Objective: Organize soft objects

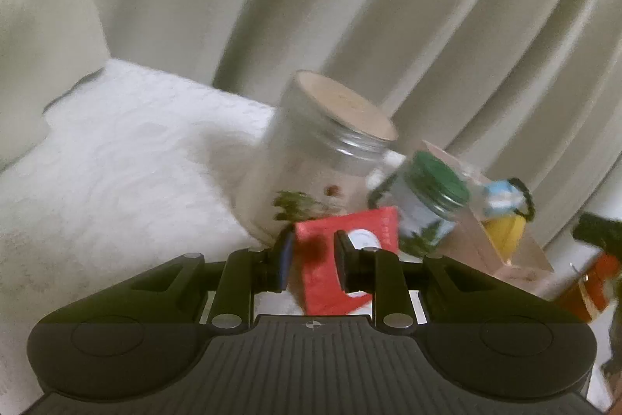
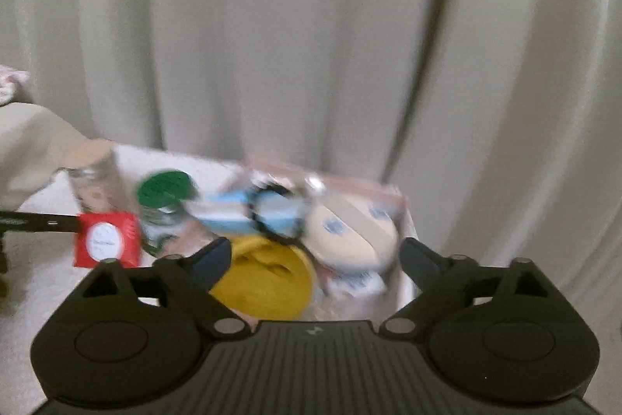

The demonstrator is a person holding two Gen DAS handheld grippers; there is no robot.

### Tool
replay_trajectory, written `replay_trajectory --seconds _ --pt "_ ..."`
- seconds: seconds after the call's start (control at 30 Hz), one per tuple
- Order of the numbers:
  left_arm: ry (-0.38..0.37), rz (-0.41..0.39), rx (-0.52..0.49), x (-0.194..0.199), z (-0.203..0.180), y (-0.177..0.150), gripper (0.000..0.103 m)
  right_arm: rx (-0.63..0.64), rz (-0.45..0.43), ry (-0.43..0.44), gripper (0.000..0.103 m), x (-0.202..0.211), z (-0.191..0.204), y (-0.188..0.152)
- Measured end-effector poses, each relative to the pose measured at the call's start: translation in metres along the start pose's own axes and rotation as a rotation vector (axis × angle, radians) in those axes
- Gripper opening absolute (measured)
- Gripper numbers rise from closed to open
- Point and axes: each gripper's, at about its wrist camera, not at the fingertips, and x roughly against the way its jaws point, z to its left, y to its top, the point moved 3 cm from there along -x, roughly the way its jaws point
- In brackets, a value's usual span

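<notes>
My left gripper (image 1: 313,257) is shut on a red soft pouch (image 1: 330,263) with a white round label; the pouch also shows in the right wrist view (image 2: 107,240), held above the white surface. My right gripper (image 2: 315,255) is open and empty, just above an open box (image 2: 400,205) of soft things: a yellow item (image 2: 264,279), a cream plush with blue marks (image 2: 350,240) and a blue item with a black band (image 2: 272,212). The box also shows in the left wrist view (image 1: 486,240).
A tall clear jar with a tan lid (image 1: 311,150) and a smaller jar with a green lid (image 1: 431,197) stand beside the box on a white textured cover (image 1: 116,162). Beige curtains (image 2: 311,45) hang behind. A cushion (image 1: 39,26) is at left.
</notes>
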Motion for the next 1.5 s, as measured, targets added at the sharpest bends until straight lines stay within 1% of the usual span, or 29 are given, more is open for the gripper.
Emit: replay_trajectory --seconds 0.07,0.13,0.2,0.27,0.33,0.4,0.5,0.53,0.6,0.67,0.77,0.8,0.87,0.97,1.1,1.2,1.23,1.27,1.3,1.4,1.5 --pt "-0.03 0.019 0.034 -0.003 0.007 0.0 0.026 0.023 -0.038 0.038 0.095 0.003 0.019 -0.01" --pt "-0.073 0.049 0.08 -0.009 0.014 -0.003 0.026 0.009 -0.042 0.1 0.095 0.002 0.034 -0.022" --pt "-0.11 0.063 0.122 -0.014 0.017 -0.006 0.026 -0.026 -0.012 0.173 0.095 -0.005 0.047 -0.035" --pt "-0.154 0.074 0.158 -0.019 0.019 -0.009 0.025 -0.056 0.021 0.221 0.095 -0.01 0.059 -0.044" --pt "-0.169 0.083 0.141 -0.018 0.014 -0.012 0.027 -0.09 0.056 0.249 0.095 -0.014 0.07 -0.05" --pt "-0.173 0.066 0.078 -0.013 0.003 -0.012 0.027 -0.112 0.081 0.257 0.095 -0.02 0.077 -0.057" --pt "-0.213 0.04 0.008 -0.008 -0.016 -0.011 0.027 -0.087 0.092 0.235 0.095 -0.022 0.084 -0.068" --pt "-0.229 0.044 -0.012 -0.01 -0.022 -0.011 0.028 -0.076 0.094 0.224 0.095 -0.022 0.085 -0.071" --pt "-0.208 0.068 -0.046 -0.021 -0.034 -0.011 0.028 -0.067 0.11 0.203 0.095 -0.025 0.085 -0.079" --pt "-0.159 0.087 -0.104 -0.035 -0.047 -0.011 0.027 -0.077 0.133 0.193 0.095 -0.029 0.085 -0.085" --pt "-0.126 0.115 -0.152 -0.052 -0.063 -0.011 0.015 -0.094 0.157 0.179 0.095 -0.032 0.085 -0.093" --pt "-0.13 0.13 -0.152 -0.053 -0.064 -0.012 0.015 -0.095 0.16 0.175 0.095 -0.032 0.084 -0.093" --pt "-0.162 0.175 -0.124 -0.055 -0.068 -0.015 0.015 -0.103 0.155 0.165 0.095 -0.029 0.08 -0.094" --pt "-0.187 0.201 -0.106 -0.049 -0.068 -0.021 0.016 -0.121 0.149 0.153 0.095 -0.022 0.073 -0.096" --pt "-0.204 0.185 -0.039 -0.036 -0.064 -0.026 0.016 -0.163 0.141 0.141 0.095 -0.012 0.062 -0.098" --pt "-0.193 0.155 -0.037 -0.024 -0.064 -0.027 0.016 -0.181 0.134 0.139 0.095 -0.004 0.058 -0.099" --pt "-0.201 0.153 -0.031 -0.02 -0.068 -0.028 0.016 -0.18 0.126 0.137 0.095 0.001 0.058 -0.099" --pt "-0.212 0.153 -0.031 -0.016 -0.072 -0.029 0.009 -0.176 0.115 0.134 0.095 0.007 0.057 -0.099" --pt "-0.231 0.159 -0.031 -0.012 -0.076 -0.031 0.007 -0.168 0.103 0.133 0.095 0.012 0.057 -0.099" --pt "-0.283 0.178 -0.039 -0.005 -0.099 -0.038 0.007 -0.153 0.066 0.127 0.095 0.029 0.056 -0.098" --pt "-0.332 0.213 -0.078 0.003 -0.123 -0.051 0.007 -0.16 0.046 0.109 0.095 0.042 0.049 -0.098"
